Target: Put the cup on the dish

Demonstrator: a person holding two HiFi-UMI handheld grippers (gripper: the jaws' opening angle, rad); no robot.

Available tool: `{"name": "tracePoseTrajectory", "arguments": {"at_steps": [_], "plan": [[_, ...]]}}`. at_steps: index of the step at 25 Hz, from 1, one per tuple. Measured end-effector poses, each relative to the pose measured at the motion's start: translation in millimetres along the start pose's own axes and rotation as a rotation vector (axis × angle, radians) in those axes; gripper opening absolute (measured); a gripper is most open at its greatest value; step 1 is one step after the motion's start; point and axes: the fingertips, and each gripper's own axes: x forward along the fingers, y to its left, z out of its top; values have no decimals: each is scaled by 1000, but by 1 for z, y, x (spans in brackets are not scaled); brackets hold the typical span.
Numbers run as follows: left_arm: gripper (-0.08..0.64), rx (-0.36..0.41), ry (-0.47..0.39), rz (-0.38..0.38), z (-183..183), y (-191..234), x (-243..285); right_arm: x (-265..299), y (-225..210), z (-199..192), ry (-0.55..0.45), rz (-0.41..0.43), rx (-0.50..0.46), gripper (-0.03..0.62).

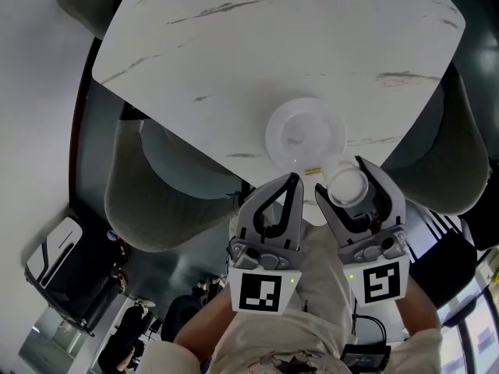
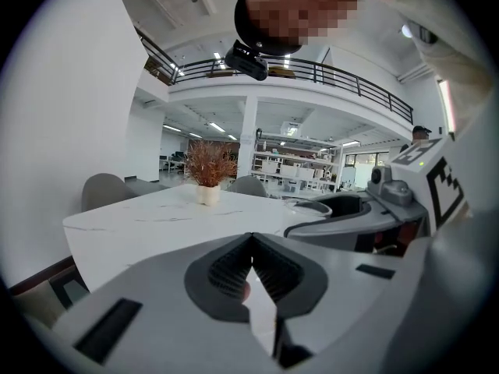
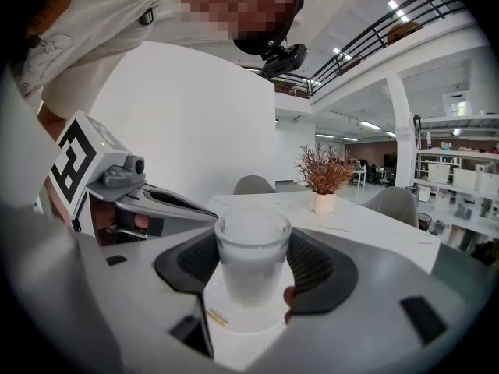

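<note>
A frosted clear cup [image 1: 347,185] stands upright between the jaws of my right gripper [image 1: 344,178], which is shut on it just above the table's near edge. In the right gripper view the cup [image 3: 251,257] fills the gap of the right gripper [image 3: 251,269], and the white dish [image 3: 234,322] shows below and beyond it. The round white dish [image 1: 304,135] lies on the marble table [image 1: 273,45], slightly ahead and left of the cup. My left gripper [image 1: 293,181] is shut and holds nothing; its tips meet in its own view [image 2: 251,265].
A small potted dry plant [image 2: 207,171] stands on the table's far part and also shows in the right gripper view [image 3: 322,179]. Grey chairs [image 1: 156,201] [image 1: 448,154] sit tucked at the near table edge on both sides. A small yellowish tag [image 1: 312,171] lies by the dish.
</note>
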Motion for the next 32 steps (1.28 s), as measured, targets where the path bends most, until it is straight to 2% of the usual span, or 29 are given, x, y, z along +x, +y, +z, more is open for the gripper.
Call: {"name": "tracePoseTrajectory", "arguments": {"at_steps": [10,23,32], "plan": [[6,2,65,-43,-21,12,7,29,8,-28,29,-6,10,270],[6,21,72,-68,-33,25,17,57,11,-51,79,-8,27,270],[6,42,92,-94,-43,32,20,66,11,-59,74,-24,18,270]]}}
